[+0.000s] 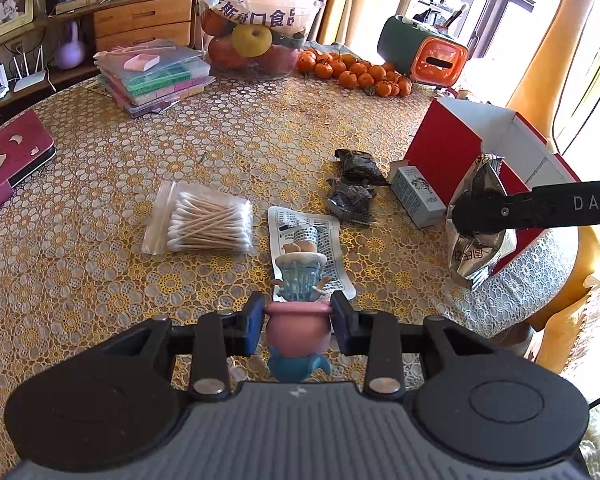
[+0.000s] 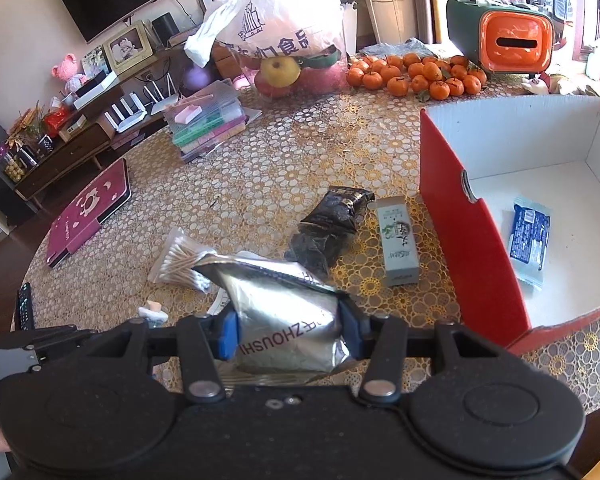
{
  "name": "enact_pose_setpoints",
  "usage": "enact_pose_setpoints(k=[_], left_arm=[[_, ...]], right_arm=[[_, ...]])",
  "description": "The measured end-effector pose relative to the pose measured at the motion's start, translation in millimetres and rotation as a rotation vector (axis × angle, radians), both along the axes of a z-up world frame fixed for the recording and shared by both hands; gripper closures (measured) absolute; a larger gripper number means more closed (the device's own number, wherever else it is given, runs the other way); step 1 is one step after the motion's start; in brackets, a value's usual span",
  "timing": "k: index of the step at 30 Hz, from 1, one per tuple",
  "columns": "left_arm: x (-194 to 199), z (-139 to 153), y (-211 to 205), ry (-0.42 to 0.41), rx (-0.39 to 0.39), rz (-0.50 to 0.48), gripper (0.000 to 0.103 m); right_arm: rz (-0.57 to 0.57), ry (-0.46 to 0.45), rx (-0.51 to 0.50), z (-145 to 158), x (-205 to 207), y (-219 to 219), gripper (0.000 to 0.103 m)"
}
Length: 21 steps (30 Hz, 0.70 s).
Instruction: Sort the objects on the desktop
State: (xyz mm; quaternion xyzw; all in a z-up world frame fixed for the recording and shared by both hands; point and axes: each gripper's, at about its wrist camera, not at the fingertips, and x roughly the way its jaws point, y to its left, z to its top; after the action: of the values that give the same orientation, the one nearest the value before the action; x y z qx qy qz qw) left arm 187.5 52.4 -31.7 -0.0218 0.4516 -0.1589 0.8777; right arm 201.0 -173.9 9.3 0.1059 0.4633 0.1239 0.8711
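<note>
Both tongs are loaded: left tongs (image 1: 296, 326) clamp a figurine (image 1: 298, 312), right tongs (image 2: 286, 334) clench a foil pouch (image 2: 284, 316), both above the desk (image 1: 100, 280). Carry the pouch over the red wall, releasing inside the box (image 2: 548, 184) beside the blue packet (image 2: 530, 236).

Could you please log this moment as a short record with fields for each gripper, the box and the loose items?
left gripper: shut on a pink and blue figurine
right gripper: shut on a silver foil bag
red box: open, holds one blue packet
loose on the table: bag of cotton swabs, two dark packets, small carton, printed sachet
</note>
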Motion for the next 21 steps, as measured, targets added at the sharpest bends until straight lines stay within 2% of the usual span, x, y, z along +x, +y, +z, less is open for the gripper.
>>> enact_pose_setpoints(k=[10,21], left_arm=[[-20.2,26.5,-11.4,-0.012,-0.009,-0.034,0.069],[-36.0,44.2,-32.5,-0.018,0.005,-0.084,0.069]], right_arm=[[0.041,-0.041,0.012,29.1,-26.4,-12.3,0.054],[0.041,-0.068,0.018,46.1,-42.6,-34.0,0.054]])
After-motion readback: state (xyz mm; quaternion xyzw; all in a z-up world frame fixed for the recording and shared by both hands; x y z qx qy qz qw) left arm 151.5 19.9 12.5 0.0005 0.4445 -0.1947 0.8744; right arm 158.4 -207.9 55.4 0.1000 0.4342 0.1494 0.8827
